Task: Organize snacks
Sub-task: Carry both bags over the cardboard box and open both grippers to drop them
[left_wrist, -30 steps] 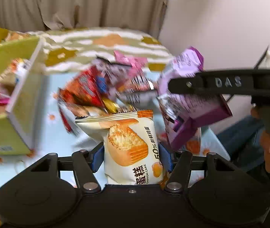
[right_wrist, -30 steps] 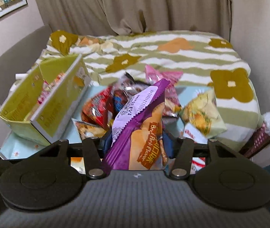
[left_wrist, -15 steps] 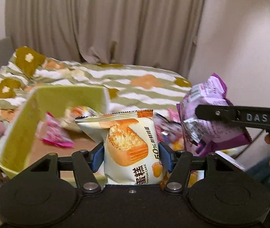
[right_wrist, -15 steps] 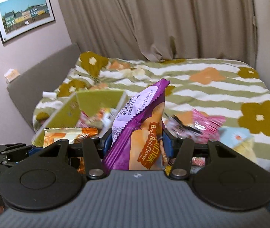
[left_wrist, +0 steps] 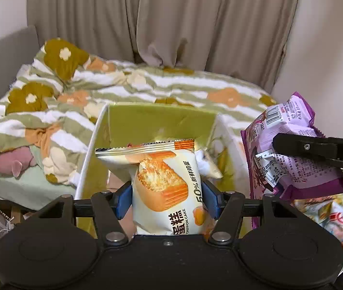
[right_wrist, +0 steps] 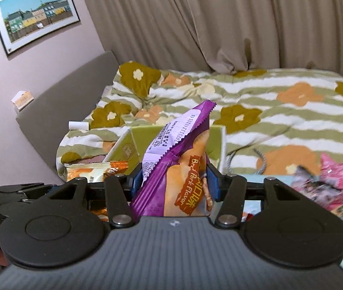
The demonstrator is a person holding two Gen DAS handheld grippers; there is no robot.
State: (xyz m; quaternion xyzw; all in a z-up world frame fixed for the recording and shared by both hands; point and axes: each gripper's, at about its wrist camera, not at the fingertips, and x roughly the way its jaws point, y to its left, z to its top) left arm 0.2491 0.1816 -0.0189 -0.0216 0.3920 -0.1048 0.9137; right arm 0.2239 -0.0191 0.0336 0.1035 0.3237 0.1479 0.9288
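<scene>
**Left wrist view: two snack packs gripped ahead of the green box**

The left gripper (left_wrist: 166,199) clamps a cream chiffon cake pack (left_wrist: 164,188) between its blue pads, with the green box (left_wrist: 159,125) open just beyond. To its right, the right gripper (right_wrist: 175,184) pinches a purple pork-flavour snack bag (right_wrist: 178,169); loose snacks (right_wrist: 325,183) lie further right.

The left tongs (left_wrist: 166,197) clamp a cream chiffon cake packet (left_wrist: 165,188) before the green box (left_wrist: 159,125), beside the right tongs' purple packet (left_wrist: 289,149)
</scene>
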